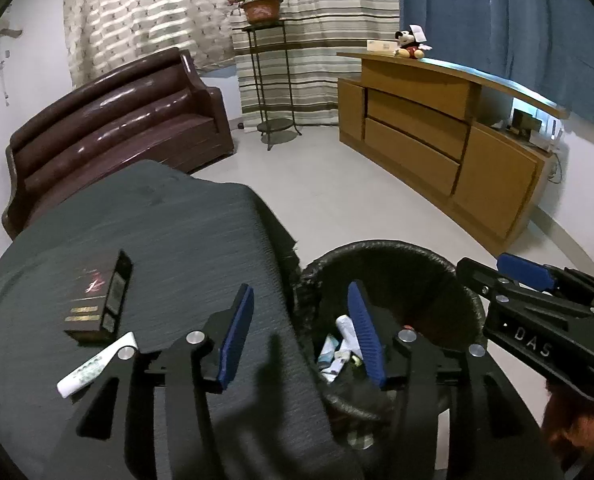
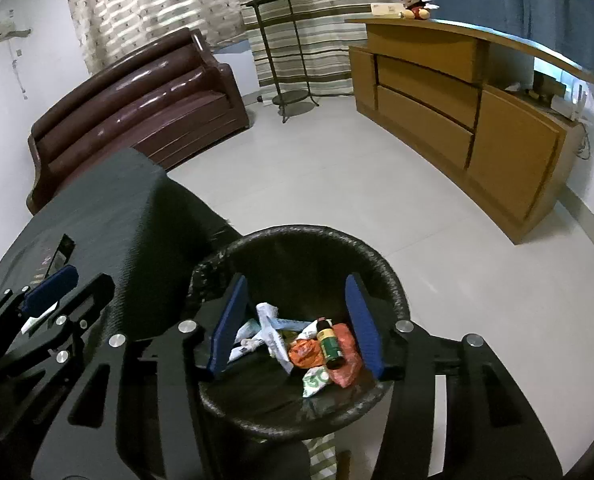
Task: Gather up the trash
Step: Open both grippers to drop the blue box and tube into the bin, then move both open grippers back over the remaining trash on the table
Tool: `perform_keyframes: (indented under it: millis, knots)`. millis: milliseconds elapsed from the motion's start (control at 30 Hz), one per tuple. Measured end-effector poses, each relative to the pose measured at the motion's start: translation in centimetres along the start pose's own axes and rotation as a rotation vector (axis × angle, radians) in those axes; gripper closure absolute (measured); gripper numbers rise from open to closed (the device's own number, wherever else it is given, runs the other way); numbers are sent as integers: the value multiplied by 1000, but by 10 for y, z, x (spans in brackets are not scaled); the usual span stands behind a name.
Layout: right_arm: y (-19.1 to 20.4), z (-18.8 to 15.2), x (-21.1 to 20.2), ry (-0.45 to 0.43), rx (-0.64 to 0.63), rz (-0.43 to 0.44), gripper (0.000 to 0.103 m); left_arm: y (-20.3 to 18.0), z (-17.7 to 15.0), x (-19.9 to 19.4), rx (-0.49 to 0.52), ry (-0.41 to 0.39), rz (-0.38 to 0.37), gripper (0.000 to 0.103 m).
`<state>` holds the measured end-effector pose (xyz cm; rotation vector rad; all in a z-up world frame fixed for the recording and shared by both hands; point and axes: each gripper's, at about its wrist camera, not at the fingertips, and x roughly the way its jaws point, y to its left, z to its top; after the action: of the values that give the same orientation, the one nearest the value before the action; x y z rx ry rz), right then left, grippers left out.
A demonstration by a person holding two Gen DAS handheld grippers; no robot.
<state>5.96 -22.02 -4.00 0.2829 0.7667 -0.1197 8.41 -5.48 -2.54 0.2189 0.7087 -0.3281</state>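
While both grippers' fingers (image 2: pixel 361 320) gape empty over bin (image 2: pixel 393 280), right gripper (image 1: pixel 529 276) reads "DAS".

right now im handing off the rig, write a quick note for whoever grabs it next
Left gripper: open, empty, over the table edge beside the bin.
Right gripper: open, empty, above the trash bin.
Done: small bottle, orange wrapper and white packets lie in the bin.
Left: dark box and white tube still on the grey-covered table.
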Motion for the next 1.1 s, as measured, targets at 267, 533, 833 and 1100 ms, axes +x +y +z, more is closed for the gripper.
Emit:
perform_keyframes:
  millis: [267, 533, 833, 1100]
  knots:
    - [23, -7, -3, 14, -43, 12, 52, 27, -8, -8, -26, 3, 41, 53]
    - [47, -12, -5, 24, -75, 27, 42, 56, -19, -18, -44, -1, 88, 49]
    - [81, -16, -5, 36, -126, 57, 42, 93, -34, -25, -88, 21, 138, 49]
    - [109, -21, -2, 52, -162, 84, 42, 120, -44, -27, -115, 41, 160, 49]
